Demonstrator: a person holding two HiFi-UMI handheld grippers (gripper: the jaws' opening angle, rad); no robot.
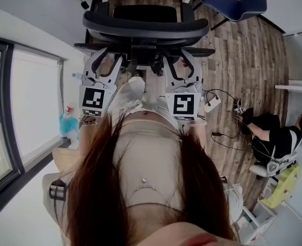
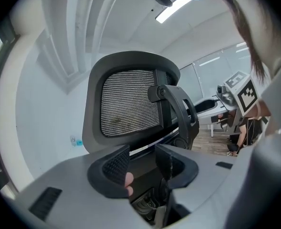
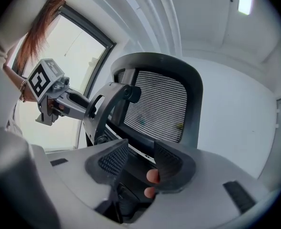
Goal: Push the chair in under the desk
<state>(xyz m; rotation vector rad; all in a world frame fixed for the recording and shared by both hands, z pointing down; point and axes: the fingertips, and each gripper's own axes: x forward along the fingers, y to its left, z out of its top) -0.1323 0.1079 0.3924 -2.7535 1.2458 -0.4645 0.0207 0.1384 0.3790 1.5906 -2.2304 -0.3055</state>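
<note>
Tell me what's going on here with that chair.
A person stands right behind a black mesh-backed office chair, holding a two-jaw gripper in each hand. The left gripper and the right gripper are both set low at the chair's back, one on either side of its centre support. Each has its jaws apart with dark chair frame showing between them. It looks like the set-up for a push forward. Off to the right, another person sits low by the wooden floor.
</note>
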